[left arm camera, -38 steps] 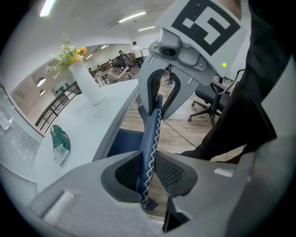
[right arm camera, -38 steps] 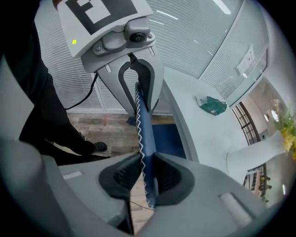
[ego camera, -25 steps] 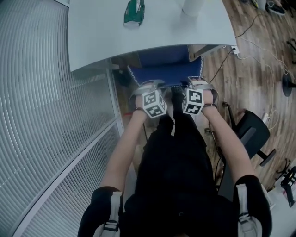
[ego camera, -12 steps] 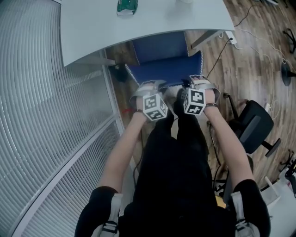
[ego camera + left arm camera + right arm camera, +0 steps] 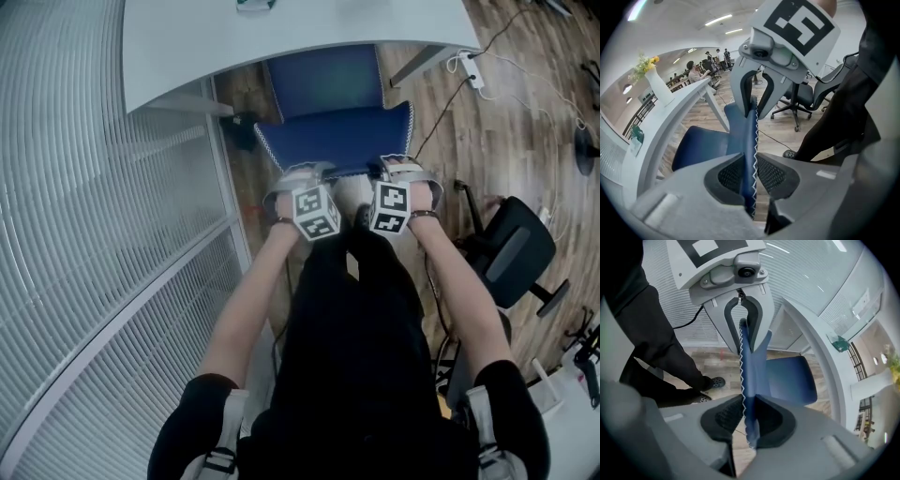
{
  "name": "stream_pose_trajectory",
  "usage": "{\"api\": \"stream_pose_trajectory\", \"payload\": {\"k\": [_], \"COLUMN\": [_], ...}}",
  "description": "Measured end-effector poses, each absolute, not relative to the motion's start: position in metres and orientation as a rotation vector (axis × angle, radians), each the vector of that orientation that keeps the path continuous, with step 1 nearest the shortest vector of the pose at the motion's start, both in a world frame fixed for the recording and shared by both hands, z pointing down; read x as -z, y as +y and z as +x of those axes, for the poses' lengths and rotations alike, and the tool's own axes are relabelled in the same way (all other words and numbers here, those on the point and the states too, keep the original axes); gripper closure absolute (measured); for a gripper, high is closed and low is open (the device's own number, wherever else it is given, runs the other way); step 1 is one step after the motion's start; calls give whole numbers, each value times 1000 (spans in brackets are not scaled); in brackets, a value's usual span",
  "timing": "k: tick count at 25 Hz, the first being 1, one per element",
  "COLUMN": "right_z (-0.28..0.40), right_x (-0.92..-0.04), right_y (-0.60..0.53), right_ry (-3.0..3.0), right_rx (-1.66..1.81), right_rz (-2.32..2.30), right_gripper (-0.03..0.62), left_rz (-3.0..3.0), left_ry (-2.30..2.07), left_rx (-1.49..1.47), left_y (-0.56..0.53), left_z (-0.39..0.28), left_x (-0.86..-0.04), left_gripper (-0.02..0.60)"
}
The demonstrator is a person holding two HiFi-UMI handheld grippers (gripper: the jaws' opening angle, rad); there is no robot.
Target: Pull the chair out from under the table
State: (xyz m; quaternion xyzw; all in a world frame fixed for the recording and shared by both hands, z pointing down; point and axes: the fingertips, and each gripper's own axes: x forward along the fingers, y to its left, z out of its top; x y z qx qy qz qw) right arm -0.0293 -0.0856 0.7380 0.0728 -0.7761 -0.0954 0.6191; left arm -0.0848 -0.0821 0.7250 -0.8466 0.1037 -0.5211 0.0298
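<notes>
Upholstery of deep blue covered the chair [image 5: 330, 111] on seat [image 5: 323, 82] and backrest [image 5: 337, 141] alike, and a white zigzag stitch ran along the backrest's rim. In the head view the chair stood at 12 o'clock from the person, on the wooden floor [image 5: 506, 141], facing the white table [image 5: 309, 23]. Its seat front pointed to 12 o'clock and lay about at the table's near edge, while the rest of the seat showed clear of the tabletop. The backrest stood upright at the 6 o'clock end, with the long axis of its top rim running from 9 to 3 o'clock, a little higher in the frame at the 3 o'clock end. The left gripper [image 5: 302, 172] was clamped on that rim towards its 9 o'clock end, its ribbed pads [image 5: 731, 176] pressed on either face of the blue panel. The right gripper [image 5: 398, 165] gripped the same rim near the 3 o'clock corner, its pads [image 5: 726, 418] narrow on the stitched edge. Both pointed steeply down. A black office chair [image 5: 511, 258] stood at 4 o'clock, well apart from the blue one.
</notes>
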Motion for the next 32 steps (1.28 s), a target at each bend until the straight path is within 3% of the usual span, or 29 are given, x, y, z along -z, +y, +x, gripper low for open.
{"api": "stream_pose_trajectory", "payload": {"k": [32], "right_z": [-14], "right_x": [-713], "right_y": [90], "right_ry": [-1854], "right_rx": [14], "right_rz": [54], "right_gripper": [511], "left_rz": [-2668], "left_ry": [296], "left_rx": [1831], "left_y": [92], "left_z": [-68], "left_x": [-707], "left_gripper": [499]}}
